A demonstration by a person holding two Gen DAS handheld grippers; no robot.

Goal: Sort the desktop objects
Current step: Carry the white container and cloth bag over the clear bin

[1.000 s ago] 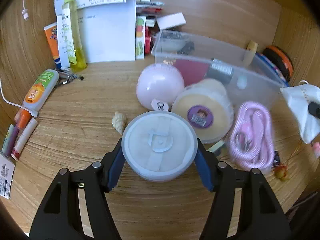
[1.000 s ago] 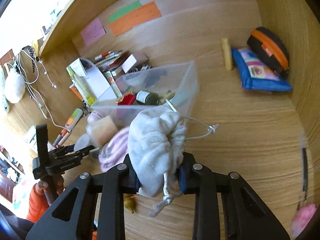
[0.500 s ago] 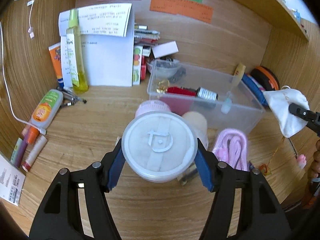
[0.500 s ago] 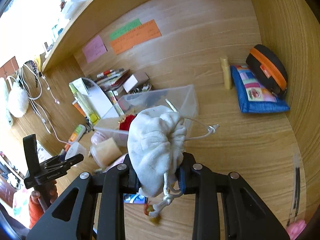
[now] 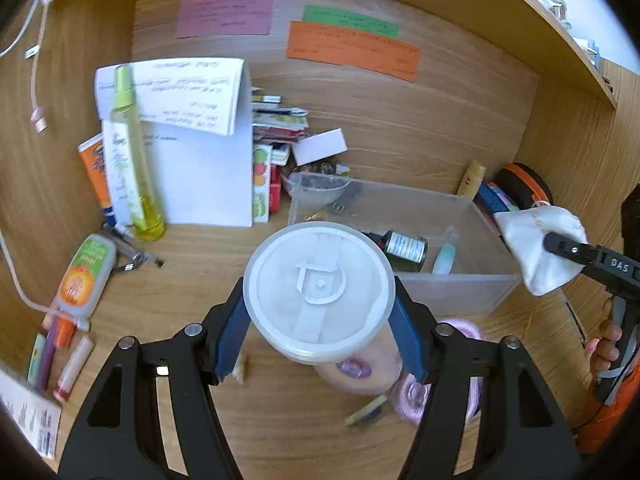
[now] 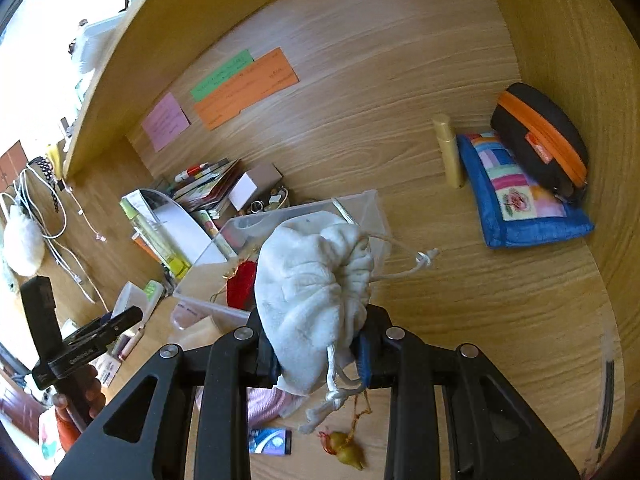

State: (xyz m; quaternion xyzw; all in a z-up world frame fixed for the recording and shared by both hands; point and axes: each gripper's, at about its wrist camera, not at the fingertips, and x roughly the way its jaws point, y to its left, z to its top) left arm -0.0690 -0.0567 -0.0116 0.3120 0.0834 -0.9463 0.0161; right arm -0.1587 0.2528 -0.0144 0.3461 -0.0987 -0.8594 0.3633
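While the left gripper (image 5: 319,308) clasps a round translucent plastic tub (image 5: 319,292) above the wooden desk (image 5: 280,420), the right gripper (image 6: 318,354) pinches a white drawstring cloth pouch (image 6: 312,280) near the clear plastic storage bin (image 5: 452,280), right of it.

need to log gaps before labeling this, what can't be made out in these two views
- Contents of the white drawstring pouch: cloth is shut, both views.
- Contents of the round lidded container: frosted lid, left view.
- Writing on the orange note: too small.
- Clear bin floor: container and pouch block it.
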